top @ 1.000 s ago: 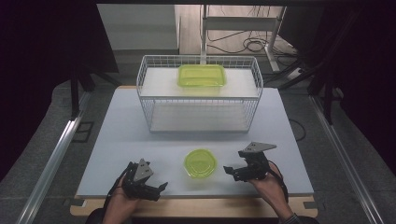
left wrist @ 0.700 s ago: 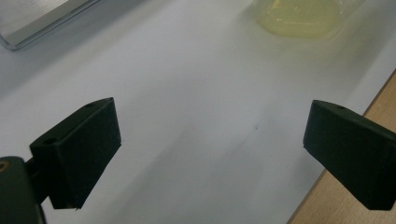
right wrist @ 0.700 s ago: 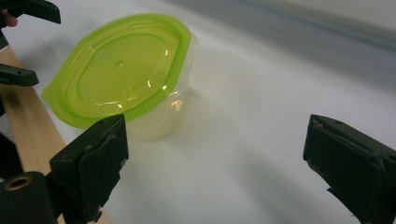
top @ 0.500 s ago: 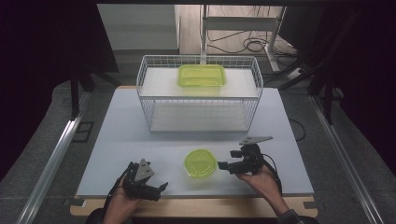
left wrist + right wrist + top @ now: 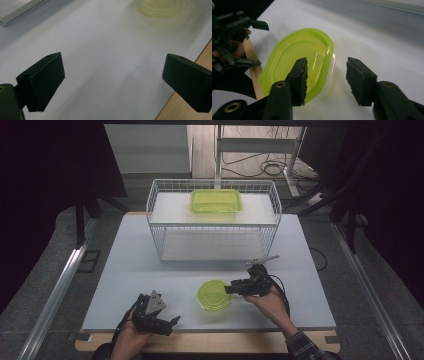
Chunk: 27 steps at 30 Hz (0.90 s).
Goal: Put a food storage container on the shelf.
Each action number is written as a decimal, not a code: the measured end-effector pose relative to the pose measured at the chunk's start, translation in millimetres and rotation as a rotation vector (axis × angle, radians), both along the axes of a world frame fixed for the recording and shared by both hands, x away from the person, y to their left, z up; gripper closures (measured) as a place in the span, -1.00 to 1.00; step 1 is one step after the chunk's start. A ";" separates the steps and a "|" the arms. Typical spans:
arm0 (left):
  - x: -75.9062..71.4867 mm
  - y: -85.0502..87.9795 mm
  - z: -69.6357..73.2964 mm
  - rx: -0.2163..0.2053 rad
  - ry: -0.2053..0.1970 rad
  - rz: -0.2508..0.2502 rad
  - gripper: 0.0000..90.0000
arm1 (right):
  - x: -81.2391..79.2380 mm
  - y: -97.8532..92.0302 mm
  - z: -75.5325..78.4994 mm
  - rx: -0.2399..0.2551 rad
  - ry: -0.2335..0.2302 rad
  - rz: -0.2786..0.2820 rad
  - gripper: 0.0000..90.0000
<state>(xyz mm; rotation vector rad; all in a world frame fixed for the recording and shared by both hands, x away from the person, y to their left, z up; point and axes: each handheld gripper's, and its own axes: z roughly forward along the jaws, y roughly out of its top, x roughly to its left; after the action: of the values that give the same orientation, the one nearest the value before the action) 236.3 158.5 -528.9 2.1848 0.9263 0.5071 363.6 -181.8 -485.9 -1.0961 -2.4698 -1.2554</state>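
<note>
Lime-green and translucent, the oval container (image 5: pixel 214 294) lies flat on the white table (image 5: pixel 125 265), near the front edge and a little right of centre. In the right gripper view its long axis runs from about 7 o'clock to 1 o'clock, and the rim nearest the camera falls between the jaws: one jaw hangs over the inside of the container, the other stands clear on bare table at its 3 o'clock side. The right gripper (image 5: pixel 326 79) has just been closing, yet the pads do not press the wall; the rim is straddled, not clamped. From above, this gripper (image 5: pixel 231 289) meets the container at its 3 o'clock edge, so the right hand (image 5: pixel 270 301) is plainly the nearer one, and the coming pinch probably depends on the outer jaw reaching the wall squarely across the short side. The left gripper (image 5: pixel 170 321) rests at about 8 o'clock from the container, near the table's front edge, jaws wide apart with nothing between them. Beyond, at 12 o'clock, a white wire basket (image 5: pixel 152 205) carries a green rectangular lid (image 5: pixel 216 200) on its upper shelf.
</note>
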 end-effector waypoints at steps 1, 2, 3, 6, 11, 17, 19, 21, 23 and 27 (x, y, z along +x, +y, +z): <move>-0.1 -0.1 0.0 0.000 0.000 0.000 -0.91 | 2.6 0.7 -0.4 0.011 0.008 0.002 0.22; -0.1 -0.1 0.0 0.001 0.000 0.000 -0.91 | 5.1 1.3 -0.4 0.013 0.022 0.000 0.26; -0.2 -0.3 -0.1 -0.001 0.002 0.001 -0.91 | 7.6 2.1 -1.2 0.019 0.035 0.002 0.29; -0.3 -0.3 -0.1 0.000 0.001 0.001 -0.91 | 14.5 3.5 -5.3 0.040 0.088 0.010 0.39; -0.2 -0.5 -0.2 0.002 0.003 -0.002 -0.91 | 19.6 4.1 -9.7 0.056 0.144 0.011 0.54; -0.3 -0.8 -0.2 0.003 0.001 -0.002 -0.91 | 22.0 3.5 -11.7 0.087 0.217 0.008 0.75; -0.3 -0.7 -0.2 0.003 0.001 -0.002 -0.91 | 20.5 4.3 -10.6 0.090 0.223 0.010 0.77; -0.4 -0.7 0.0 0.002 0.000 -0.002 -0.91 | 19.8 3.9 -9.5 0.117 0.245 0.011 0.78; -0.4 -0.6 0.0 0.002 -0.001 -0.002 -0.91 | 18.9 4.0 -7.5 0.111 0.236 0.007 0.79; -0.4 -0.5 0.0 0.001 -0.002 -0.002 -0.91 | 18.6 0.9 -2.9 0.143 0.237 -0.001 0.79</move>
<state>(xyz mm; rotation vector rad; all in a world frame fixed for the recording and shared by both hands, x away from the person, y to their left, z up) 235.9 158.0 -528.9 2.1858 0.9233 0.5088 382.2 -180.9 -488.8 -1.1367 -2.1720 -1.2044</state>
